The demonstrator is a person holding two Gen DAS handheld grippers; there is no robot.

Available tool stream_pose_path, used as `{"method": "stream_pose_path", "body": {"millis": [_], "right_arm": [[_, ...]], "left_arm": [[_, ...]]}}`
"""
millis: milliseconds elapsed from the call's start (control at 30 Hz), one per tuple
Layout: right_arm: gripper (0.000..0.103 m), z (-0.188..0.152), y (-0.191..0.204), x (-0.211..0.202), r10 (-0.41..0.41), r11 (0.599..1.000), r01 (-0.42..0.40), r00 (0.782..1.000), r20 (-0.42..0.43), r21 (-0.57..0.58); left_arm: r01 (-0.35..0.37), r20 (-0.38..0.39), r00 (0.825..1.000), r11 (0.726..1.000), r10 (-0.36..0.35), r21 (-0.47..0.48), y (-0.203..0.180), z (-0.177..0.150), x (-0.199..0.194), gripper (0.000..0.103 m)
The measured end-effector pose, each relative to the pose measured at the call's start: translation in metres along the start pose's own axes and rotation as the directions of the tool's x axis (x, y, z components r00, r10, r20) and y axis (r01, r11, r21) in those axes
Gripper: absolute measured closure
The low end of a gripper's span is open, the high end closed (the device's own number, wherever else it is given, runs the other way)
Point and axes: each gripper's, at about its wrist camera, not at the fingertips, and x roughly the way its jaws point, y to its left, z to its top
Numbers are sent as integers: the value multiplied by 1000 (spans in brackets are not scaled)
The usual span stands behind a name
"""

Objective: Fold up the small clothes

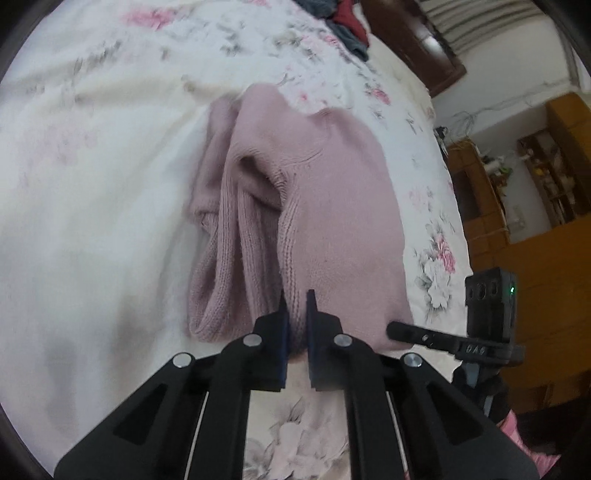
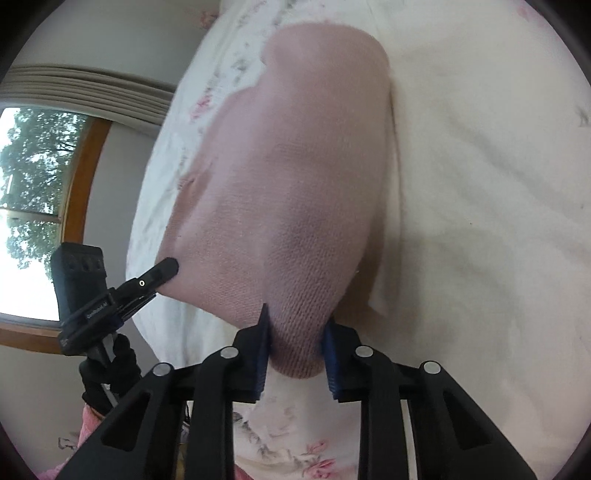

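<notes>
A dusty-pink knitted sweater (image 1: pixel 317 206) lies spread on a bed covered by a white sheet printed with pink and grey flowers (image 1: pixel 92 166), and everything here is placed relative to that sweater. In the left wrist view, the black left gripper (image 1: pixel 296 308) sits at the sweater's near hem, its two blue-padded fingers (image 1: pixel 283 325) drawn close together with a ribbed fold of the knit pinched between them. To the left of that fold, a ribbed sleeve (image 1: pixel 221 236) lies bunched in long ridges along the sweater's side. Beyond the sweater's far end, at the top of the bed, a small heap of dark grey and red clothes (image 1: pixel 343 22) rests on the sheet. To the sweater's right, past the bed's edge, stand wooden shelves (image 1: pixel 546 173) against a pale wall. In the right wrist view, the black right gripper (image 2: pixel 297 325) holds the near corner of the same sweater (image 2: pixel 291 177), the rounded edge of the cloth clamped between its blue pads and bulging out beneath them. The left gripper (image 2: pixel 168 267) is seen at the sweater's left edge, its tip touching the knit. Further left of the sweater, off the bed, a wood-framed window (image 2: pixel 40 214) shows trees outside.
</notes>
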Motion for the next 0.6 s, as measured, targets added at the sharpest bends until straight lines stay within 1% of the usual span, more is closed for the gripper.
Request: {"method": "stream_pose_path", "body": {"millis": [33,133,200,300,400,467,500,567,600], "right_arm": [[78,-2,0,1,-5,1000,5,1000,-5,-1],[78,-6,-4,21,-79,997,79,996,-31,-11],[77,-7,-7,31,-110,994,110,993,-37,-14],[76,-8,-8,37,-145,989,144,989,-29,-37],[74,-5,-5,42,-165,985,164,986,-31,-56],[72,-2,-3,39,-155,987,153,987,-31,-58],[66,-2,-2,37,-152,987,150,988,-28,-62],[64,0,1,25,-140,988,139,990,-9,-66],[61,0,4,22,-133,989,132,991,0,-66]], "left_arm": [[-17,-12,1000,1000,17,5,4,-2,3,97],[-56,-63,997,998,54,-20,20,-9,22,97],[-72,-70,995,997,70,-22,27,-13,33,97],[-52,-70,996,996,47,-71,36,-16,44,97],[-58,-71,996,996,53,-66,34,-15,42,96],[-60,-74,996,997,55,-58,30,-15,34,92],[-56,-77,996,997,52,-61,28,-13,31,91],[-47,-78,996,996,41,-76,27,-10,21,81],[-50,-64,997,996,45,-78,25,-6,15,76]]}}
